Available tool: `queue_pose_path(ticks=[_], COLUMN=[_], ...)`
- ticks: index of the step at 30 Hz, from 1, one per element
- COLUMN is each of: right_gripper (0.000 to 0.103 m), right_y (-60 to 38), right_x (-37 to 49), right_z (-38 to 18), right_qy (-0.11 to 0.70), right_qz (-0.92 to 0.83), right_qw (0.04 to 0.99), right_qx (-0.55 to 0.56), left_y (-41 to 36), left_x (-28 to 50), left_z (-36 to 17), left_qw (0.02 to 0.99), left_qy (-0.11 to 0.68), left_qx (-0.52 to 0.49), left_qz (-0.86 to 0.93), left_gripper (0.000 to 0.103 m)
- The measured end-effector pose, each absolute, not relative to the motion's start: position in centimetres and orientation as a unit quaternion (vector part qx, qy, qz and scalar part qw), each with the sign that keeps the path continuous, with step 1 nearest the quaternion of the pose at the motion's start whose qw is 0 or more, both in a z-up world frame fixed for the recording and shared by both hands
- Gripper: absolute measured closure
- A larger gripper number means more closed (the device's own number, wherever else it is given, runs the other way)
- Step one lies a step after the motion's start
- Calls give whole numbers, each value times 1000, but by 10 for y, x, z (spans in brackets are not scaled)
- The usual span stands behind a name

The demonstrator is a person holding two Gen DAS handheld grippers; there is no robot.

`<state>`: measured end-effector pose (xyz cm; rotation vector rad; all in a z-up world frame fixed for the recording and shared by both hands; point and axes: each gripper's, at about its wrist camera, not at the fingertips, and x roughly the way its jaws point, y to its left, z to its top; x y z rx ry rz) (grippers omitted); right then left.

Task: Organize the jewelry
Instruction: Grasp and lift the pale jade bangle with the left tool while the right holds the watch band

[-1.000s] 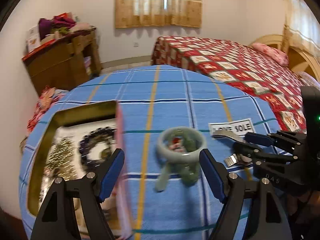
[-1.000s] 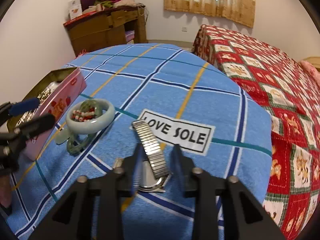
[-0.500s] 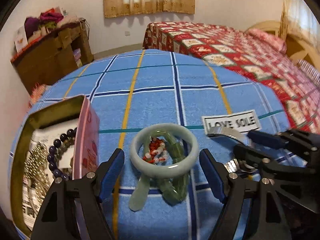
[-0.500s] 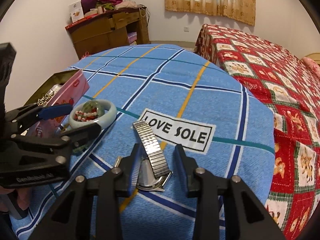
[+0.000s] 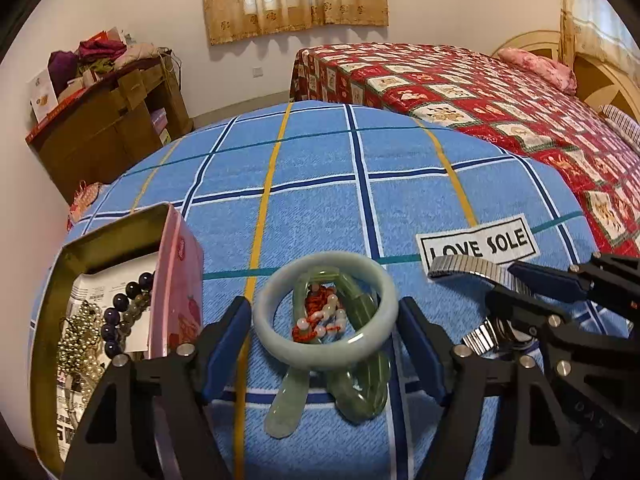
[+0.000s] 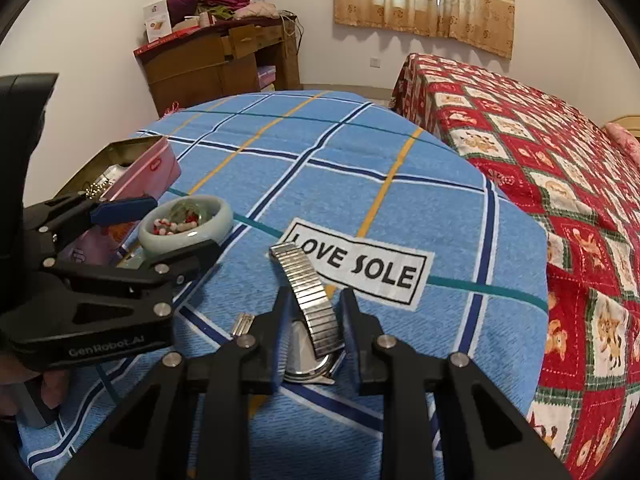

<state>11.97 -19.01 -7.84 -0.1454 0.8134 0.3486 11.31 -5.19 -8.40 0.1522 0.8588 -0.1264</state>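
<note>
A pale jade bangle (image 5: 326,316) lies on the blue checked cloth on top of darker green bangles (image 5: 362,394) and a red-and-white bead string (image 5: 318,320). My left gripper (image 5: 325,330) is open, its blue pads on either side of the bangle. The bangle also shows in the right wrist view (image 6: 186,226). A silver watch with a stretch band (image 6: 310,312) lies between the fingers of my right gripper (image 6: 313,336), which is open and narrow around it. The watch also shows in the left wrist view (image 5: 478,268).
An open pink tin (image 5: 178,280) at the left holds dark beads and gold chains. A "LOVE SOLE" label (image 6: 356,266) is sewn on the cloth. A red patterned bed (image 6: 540,140) lies to the right, a wooden cabinet (image 6: 216,64) at the back.
My left gripper has moved right from the tin and forward, so its pads now flank the jade bangle. My right gripper has stayed around the watch, slightly closer.
</note>
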Motion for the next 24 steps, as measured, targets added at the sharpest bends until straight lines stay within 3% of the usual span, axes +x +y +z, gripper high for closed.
queue_pose_path(ticks=[16,24], right_gripper=[77,77], right_y=[-192,-192], right_x=[120,120], right_z=[-79,-78], right_qy=[394,393], right_qz=[171,172], right_qw=[901,901], right_qx=[-65,-62], left_y=[-54,-67], left_x=[124,106], left_z=[-88,-84], left_qw=[899,897], left_qy=[425,424], left_qx=[87,102], left_qz=[-54,-75], left_gripper=[26,30])
